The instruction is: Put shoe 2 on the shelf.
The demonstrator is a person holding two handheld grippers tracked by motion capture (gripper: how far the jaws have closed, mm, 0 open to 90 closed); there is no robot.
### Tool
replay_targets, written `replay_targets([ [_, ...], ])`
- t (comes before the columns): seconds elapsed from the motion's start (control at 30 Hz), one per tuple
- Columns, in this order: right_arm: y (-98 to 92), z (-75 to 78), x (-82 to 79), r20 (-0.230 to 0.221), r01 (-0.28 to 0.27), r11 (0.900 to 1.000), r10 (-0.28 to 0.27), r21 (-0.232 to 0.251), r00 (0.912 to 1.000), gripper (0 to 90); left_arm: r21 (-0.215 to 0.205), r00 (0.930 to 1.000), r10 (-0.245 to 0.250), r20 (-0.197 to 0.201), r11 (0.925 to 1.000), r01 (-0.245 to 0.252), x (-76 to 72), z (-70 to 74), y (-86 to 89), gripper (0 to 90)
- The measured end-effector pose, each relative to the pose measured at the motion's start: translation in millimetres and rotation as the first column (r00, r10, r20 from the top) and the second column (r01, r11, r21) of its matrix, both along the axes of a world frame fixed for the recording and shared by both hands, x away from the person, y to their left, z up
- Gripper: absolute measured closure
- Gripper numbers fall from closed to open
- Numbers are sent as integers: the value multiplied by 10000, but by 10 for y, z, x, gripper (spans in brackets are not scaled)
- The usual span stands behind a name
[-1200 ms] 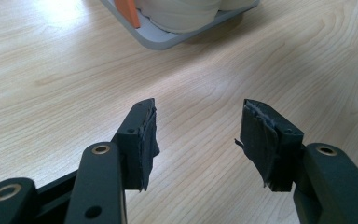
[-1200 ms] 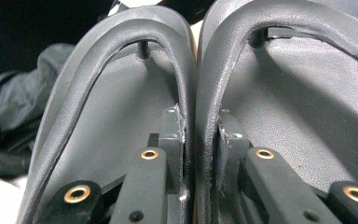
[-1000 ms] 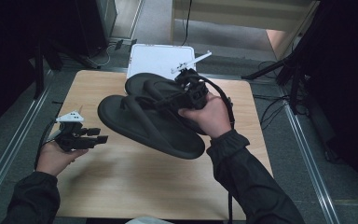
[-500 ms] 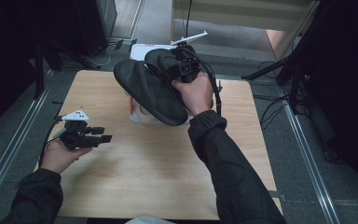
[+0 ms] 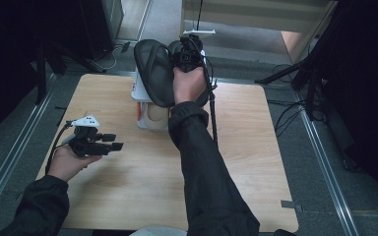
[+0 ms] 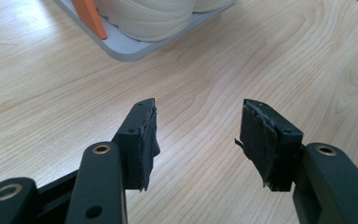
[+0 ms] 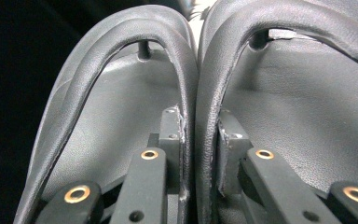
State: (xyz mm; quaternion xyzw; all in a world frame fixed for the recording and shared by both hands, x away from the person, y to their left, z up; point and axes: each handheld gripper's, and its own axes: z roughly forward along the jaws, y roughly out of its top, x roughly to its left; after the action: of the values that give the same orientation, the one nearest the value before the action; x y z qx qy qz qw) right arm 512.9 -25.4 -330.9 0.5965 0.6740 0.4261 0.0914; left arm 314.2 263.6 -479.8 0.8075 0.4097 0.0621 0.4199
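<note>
A pair of black flip-flops [image 5: 152, 73] hangs in the air over the table's far edge, soles side by side. My right gripper [image 5: 187, 56] is shut on them. In the right gripper view its jaws pinch the two inner straps [image 7: 189, 93] together, and my right gripper [image 7: 198, 126] has one pad inside each sandal. My left gripper [image 5: 115, 141] rests low at the table's left side, pointing right. It is open, and in the left gripper view my left gripper [image 6: 198, 135] has only bare wood between its pads.
A white tray [image 5: 140, 101] holding cream shoes [image 5: 155, 117] stands on the wooden table [image 5: 256, 147] just below the flip-flops. The left gripper view shows its grey rim [image 6: 130, 49], an orange piece [image 6: 89, 16] and cream soles [image 6: 149, 18]. Cables lie on the floor beyond.
My right hand has carried the flip-flops from the table's middle toward the far edge, over the tray, turning them more upright. The left gripper has stayed where it was.
</note>
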Motion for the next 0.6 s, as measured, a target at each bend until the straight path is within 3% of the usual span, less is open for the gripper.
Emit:
replay_targets([
  [0.1, 13, -36, 49, -101, 419, 9988, -416, 261, 9991, 770, 11, 10000, -60, -26, 10000, 60, 1, 0, -4, 464],
  [0.37, 125, -99, 151, -376, 1403, 9893, -1419, -411, 9892, 768, -30, 9999, -157, 29, 9999, 157, 12, -3, -24, 465],
  [0.6, 161, -120, 196, -248, 1889, 9815, -1897, -295, 9815, 766, -4, 9998, -219, 25, 9998, 219, 13, 1, -34, 465],
])
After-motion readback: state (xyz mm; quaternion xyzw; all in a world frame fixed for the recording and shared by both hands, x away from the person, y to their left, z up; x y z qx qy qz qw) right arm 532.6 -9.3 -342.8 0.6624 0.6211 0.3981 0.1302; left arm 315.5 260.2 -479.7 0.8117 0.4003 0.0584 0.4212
